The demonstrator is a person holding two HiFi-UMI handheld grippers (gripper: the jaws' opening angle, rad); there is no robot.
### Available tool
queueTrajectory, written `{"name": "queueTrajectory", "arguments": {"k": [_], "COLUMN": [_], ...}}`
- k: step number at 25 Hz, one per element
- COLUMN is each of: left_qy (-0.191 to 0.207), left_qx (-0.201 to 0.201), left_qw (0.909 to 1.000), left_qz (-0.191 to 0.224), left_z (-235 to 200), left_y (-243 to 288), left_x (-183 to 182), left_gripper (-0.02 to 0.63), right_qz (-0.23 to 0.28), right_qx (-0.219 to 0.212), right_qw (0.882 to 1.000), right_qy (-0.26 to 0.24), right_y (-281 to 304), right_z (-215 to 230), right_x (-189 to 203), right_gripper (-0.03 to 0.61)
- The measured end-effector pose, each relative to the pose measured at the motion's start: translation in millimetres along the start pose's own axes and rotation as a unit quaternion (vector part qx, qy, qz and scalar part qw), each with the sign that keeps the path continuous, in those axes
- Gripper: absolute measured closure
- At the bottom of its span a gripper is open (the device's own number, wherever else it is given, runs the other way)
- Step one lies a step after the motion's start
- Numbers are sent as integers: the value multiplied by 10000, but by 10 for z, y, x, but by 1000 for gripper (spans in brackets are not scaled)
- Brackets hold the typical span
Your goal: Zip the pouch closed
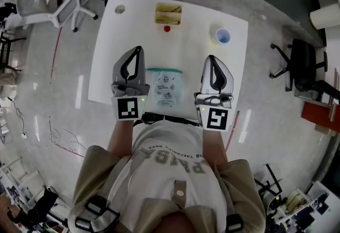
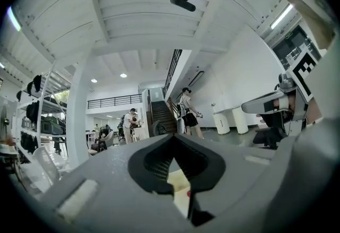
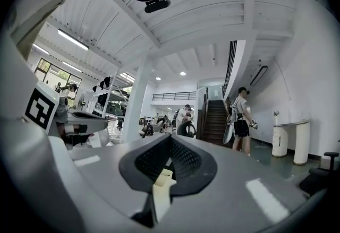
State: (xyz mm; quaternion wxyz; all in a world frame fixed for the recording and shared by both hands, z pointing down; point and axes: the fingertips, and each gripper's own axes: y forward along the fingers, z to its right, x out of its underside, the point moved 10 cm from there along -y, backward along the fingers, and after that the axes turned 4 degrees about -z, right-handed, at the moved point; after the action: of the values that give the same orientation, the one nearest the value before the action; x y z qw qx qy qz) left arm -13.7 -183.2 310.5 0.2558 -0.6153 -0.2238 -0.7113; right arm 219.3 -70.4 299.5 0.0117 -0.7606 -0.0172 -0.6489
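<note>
my left gripper [image 1: 139, 49] and my right gripper [image 1: 211, 59] both have their jaws pressed together with nothing caught between them. each gripper's own view shows the dark pads meeting at the tips with only the table beyond.

the clear plastic pouch with a teal zip strip along its far edge [image 1: 166, 87] lies flat between the two grippers, near my edge of the square white table [image 1: 234, 75]. the left gripper sits just beside it and the right one a little further off. neither touches it as far as i can see.

the zip is too small for me to say whether it is run shut. this would fit a pouch waiting to be gripped as well as one already zipped and let go, so i'd read the teal strip closely before settling on any move.

further back on the table are a shallow yellowish tray [image 1: 168, 13], a small red piece [image 1: 167, 28] just in front of it, a white cup with a blue inside [image 1: 222, 35] and a grey round disc [image 1: 120, 9].

the room is a big white hall with a glossy pale floor, office chairs around the table, a staircase and people standing far off.
</note>
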Motion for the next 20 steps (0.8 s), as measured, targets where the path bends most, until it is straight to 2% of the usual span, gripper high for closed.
{"name": "queueTrajectory", "arguments": {"k": [10, 20], "left_qy": [-139, -88], "left_qx": [56, 42], "left_qw": [9995, 9993], "left_qz": [261, 358], "left_z": [-57, -122], "left_y": [41, 32], "left_x": [-13, -47], "left_gripper": [601, 601], "right_qz": [264, 399], "right_qx": [-21, -104], "right_qw": [9993, 9991], "right_qy": [-251, -88], "right_y": [78, 154], "right_z": [-68, -137], "right_x": [24, -32], "right_gripper": [581, 581]}}
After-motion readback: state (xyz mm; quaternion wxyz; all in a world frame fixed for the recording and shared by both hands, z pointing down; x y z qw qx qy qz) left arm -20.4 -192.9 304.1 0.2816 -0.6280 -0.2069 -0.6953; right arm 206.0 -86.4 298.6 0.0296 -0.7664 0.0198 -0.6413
